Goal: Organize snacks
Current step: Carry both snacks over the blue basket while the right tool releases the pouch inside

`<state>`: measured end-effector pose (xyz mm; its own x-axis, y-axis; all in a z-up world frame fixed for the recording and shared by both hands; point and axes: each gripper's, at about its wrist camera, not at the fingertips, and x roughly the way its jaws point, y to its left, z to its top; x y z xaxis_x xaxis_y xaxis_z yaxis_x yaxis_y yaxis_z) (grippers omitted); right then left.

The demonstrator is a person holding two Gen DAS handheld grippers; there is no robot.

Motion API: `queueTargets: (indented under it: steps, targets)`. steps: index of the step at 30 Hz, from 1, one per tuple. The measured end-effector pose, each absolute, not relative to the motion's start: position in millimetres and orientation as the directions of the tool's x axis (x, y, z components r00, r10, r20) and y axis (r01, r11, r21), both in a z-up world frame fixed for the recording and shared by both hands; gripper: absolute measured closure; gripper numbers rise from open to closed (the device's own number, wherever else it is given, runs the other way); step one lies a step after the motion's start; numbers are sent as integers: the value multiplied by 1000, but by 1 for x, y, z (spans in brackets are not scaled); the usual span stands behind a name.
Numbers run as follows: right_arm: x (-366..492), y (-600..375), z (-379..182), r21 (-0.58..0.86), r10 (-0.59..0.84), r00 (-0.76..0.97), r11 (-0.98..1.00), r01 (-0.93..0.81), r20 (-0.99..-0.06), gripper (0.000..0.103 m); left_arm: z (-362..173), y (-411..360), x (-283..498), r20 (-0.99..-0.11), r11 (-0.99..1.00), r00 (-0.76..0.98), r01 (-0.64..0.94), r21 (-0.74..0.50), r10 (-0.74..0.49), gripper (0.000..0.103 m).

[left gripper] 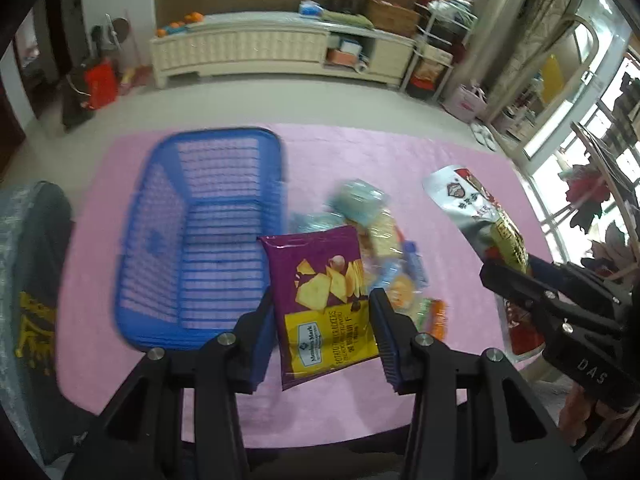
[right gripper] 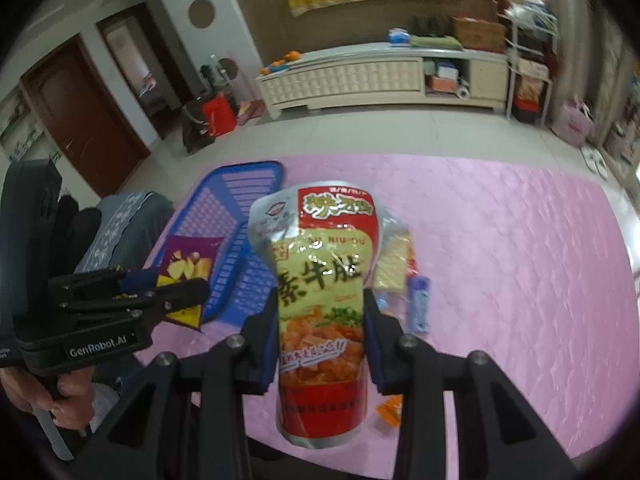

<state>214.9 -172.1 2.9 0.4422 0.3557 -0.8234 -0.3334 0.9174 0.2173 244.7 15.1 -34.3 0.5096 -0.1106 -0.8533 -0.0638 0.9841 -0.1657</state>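
The purple cracker bag (left gripper: 324, 300) is clamped between the narrowly set jaws of the left gripper (left gripper: 322, 320) and held above the pink cloth (left gripper: 400, 152); the blue basket (left gripper: 192, 240) is seen at ten o'clock from it, apparently empty. The red and yellow snack pouch (right gripper: 320, 300) is pinched upright by the right gripper (right gripper: 320, 332); a loose pile of small snacks (left gripper: 384, 248) is left on the cloth at one o'clock of the purple bag.
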Motion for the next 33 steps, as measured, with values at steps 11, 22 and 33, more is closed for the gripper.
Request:
queueTargets:
  steps: [11, 22, 33]
  targets:
    - [240, -79, -7, 132, 362, 390, 853, -505, -847, 62, -29, 92, 234, -835, 990, 549, -86, -113, -48, 61]
    - [289, -7, -47, 75, 351, 298, 748, -659, -888, 62, -49, 136, 258, -843, 983, 533, -99, -153, -77, 61]
    - [337, 36, -97, 75, 351, 191, 620, -781, -917, 61, -73, 155, 278, -854, 982, 512, -96, -162, -91, 61]
